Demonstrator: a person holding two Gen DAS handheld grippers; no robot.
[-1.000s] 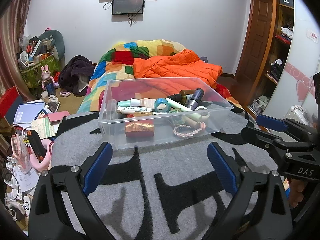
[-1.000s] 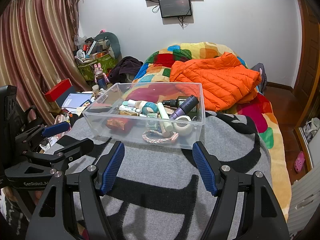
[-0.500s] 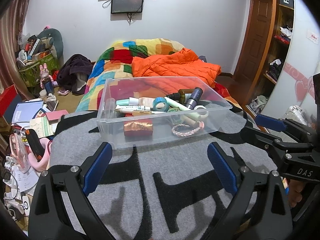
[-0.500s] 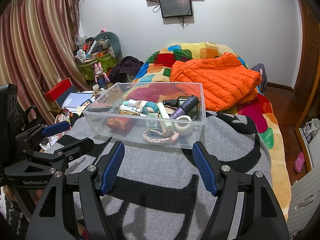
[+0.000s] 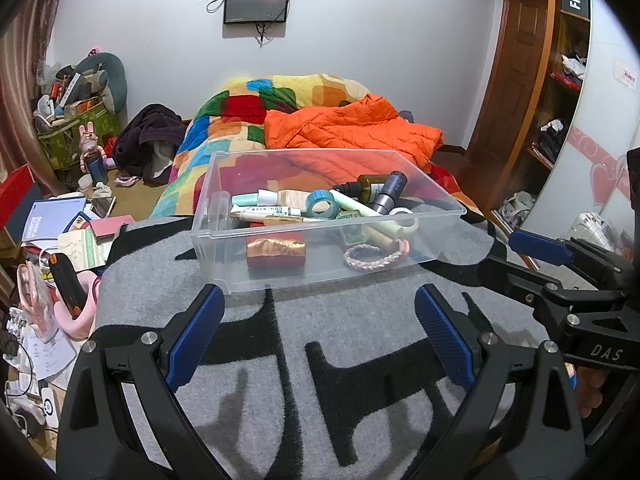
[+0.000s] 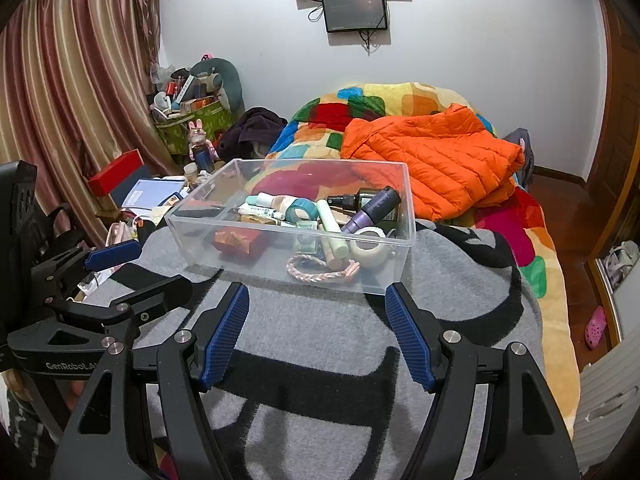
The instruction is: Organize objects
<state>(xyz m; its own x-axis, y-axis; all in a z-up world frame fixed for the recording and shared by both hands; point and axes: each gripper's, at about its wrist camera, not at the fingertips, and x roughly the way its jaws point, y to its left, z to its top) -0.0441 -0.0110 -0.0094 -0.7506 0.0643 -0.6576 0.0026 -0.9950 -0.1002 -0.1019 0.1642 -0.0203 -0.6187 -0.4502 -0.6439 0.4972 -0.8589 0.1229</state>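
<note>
Both tongs were held wide and empty over the grey blanket [image 5: 360,344]: left gripper [image 5: 320,326], then right gripper [image 6: 318,334]. Straight ahead, the bin [image 6: 384,264] was parked crosswise, about equally near, stuff piled inside.

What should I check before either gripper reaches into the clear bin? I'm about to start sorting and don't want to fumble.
1. Left gripper jaws open and empty: ok.
2. Right gripper jaws open and empty: ok.
3. Clear bin sits flat on the grey blanket, open top unobstructed: ok.
4. Items lie separate enough for a clean grasp: not ok; the purple bottle, pale green tube and teal tape roll are piled together.
5. Easy first pick available: ok; the braided pink loop lies near the bin's front wall.
6. Destination for sorted items visible: cannot tell.
</note>
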